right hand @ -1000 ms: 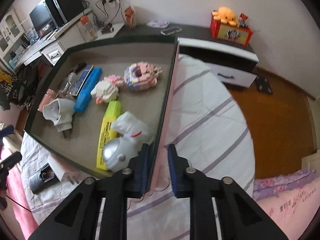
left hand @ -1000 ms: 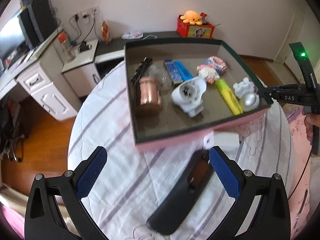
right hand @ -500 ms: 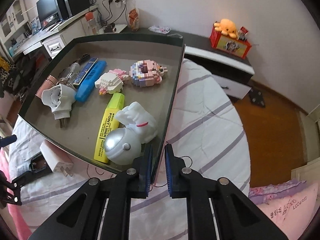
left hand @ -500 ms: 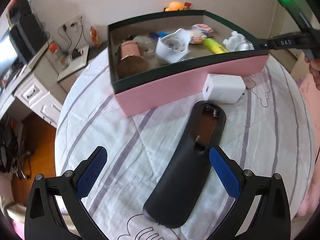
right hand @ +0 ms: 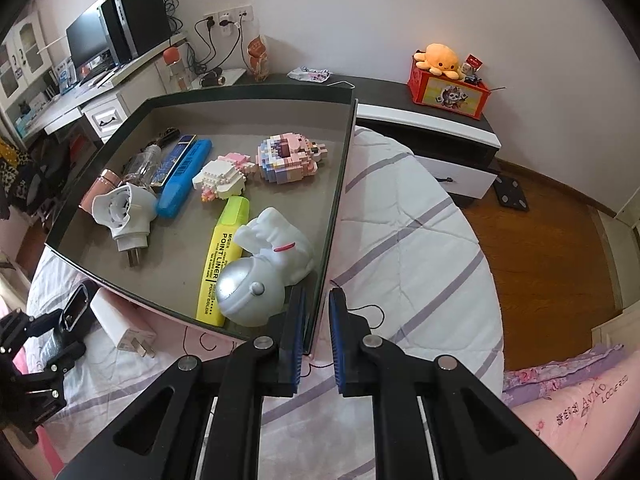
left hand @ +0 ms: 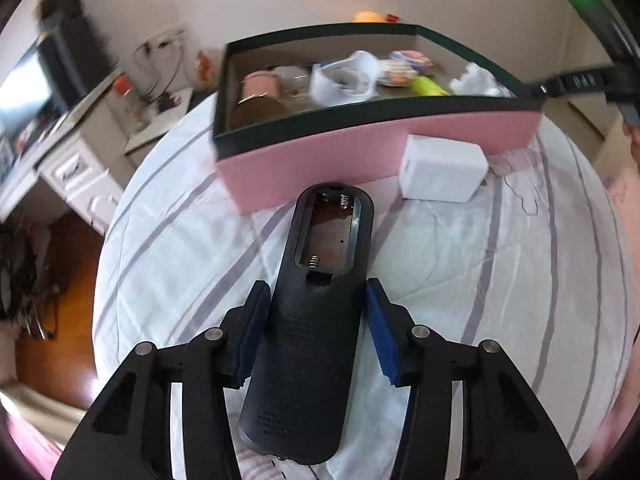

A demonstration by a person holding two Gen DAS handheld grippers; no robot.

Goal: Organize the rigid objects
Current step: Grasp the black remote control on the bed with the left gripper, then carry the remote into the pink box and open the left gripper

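A black remote [left hand: 308,344] lies back-up on the striped quilt with its battery bay uncovered. My left gripper [left hand: 316,300] straddles its middle; the jaws are closing and both blue pads [left hand: 256,312] touch its sides. It also shows at the lower left of the right wrist view as the left gripper [right hand: 36,344] on the remote [right hand: 76,308]. A white charger [left hand: 440,172] rests against the pink box [left hand: 320,160]. My right gripper [right hand: 316,308] is shut on the box's right wall [right hand: 340,184], near the front corner, beside an astronaut figure [right hand: 264,272].
The box holds a yellow highlighter [right hand: 220,256], a white plug-in fan [right hand: 124,212], a blue case [right hand: 184,180], two brick figures and a pink cup. The quilt [right hand: 420,240] drops off to wood floor on the right. A dark dresser [right hand: 440,128] stands behind.
The left gripper came down over the remote and its jaws went from wide open to closed against the remote's sides. The right gripper kept its hold on the box wall.
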